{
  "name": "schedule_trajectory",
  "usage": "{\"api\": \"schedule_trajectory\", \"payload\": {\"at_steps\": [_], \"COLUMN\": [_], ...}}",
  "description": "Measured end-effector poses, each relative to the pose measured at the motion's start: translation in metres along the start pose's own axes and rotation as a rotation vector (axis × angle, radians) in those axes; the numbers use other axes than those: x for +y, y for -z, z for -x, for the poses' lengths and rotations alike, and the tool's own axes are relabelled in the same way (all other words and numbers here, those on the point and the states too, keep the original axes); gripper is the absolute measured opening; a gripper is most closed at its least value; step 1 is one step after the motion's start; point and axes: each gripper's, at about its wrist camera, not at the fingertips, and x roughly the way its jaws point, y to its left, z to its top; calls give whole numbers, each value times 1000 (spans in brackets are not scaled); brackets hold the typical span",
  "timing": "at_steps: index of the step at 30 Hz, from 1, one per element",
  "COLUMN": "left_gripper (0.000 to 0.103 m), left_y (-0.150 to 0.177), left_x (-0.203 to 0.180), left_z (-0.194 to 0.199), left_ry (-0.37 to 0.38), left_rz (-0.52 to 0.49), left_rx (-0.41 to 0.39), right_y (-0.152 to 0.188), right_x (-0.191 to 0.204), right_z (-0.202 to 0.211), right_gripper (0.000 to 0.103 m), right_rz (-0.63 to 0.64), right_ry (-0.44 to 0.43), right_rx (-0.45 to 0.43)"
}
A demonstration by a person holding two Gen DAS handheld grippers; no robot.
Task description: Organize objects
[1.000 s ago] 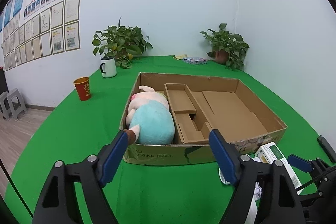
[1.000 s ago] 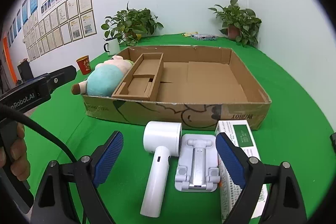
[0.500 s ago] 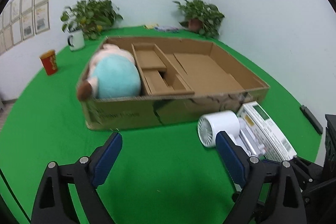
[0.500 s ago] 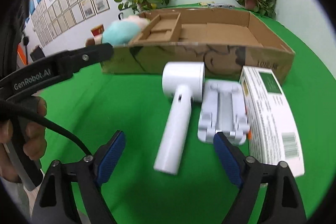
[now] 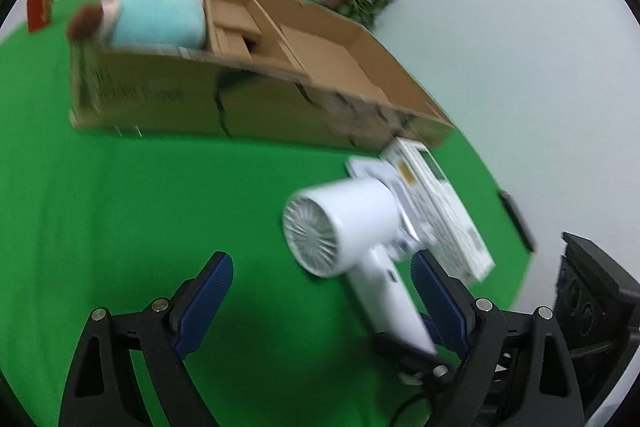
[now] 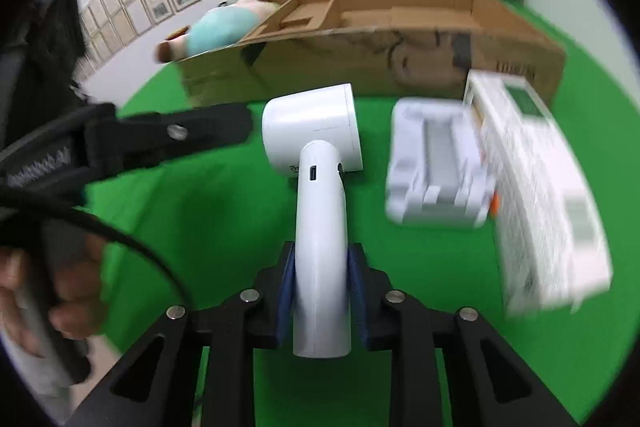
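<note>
Gripping the handle of the white hair dryer, the right claw has both pads pressed against it, just in front of the cardboard box on the green bench. Left claw hangs wide apart, holding nothing.

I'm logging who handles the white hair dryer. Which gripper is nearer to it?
Right. The right gripper is shut on the hair dryer handle; the left gripper is open, just beside it, not touching.
</note>
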Motion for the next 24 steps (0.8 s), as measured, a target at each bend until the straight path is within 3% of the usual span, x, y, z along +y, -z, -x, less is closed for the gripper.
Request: {"api": "schedule_trajectory", "payload": {"at_steps": [1, 3, 17, 21, 24], "left_gripper": [89, 89, 83, 66, 54], "left_y": [7, 13, 10, 10, 13], "left_x": [-1, 2, 10, 5, 0], "left_z": [-2, -6, -35, -45, -52], "left_ry": [26, 69, 251, 259, 270], "left_rz": [8, 39, 192, 214, 216], "left_rx": [21, 45, 128, 138, 138], "right_y": [5, 12, 4, 4, 5], "right_x": [3, 7, 9, 14, 18], "right_z": [2, 6, -7, -9, -10], "right_gripper": [61, 76, 76, 75, 67], "right_rz": [15, 44, 123, 151, 170], "right_ry": [2, -7, -6, 8, 18], "right_rx": [-2, -24, -30, -36, -40]}}
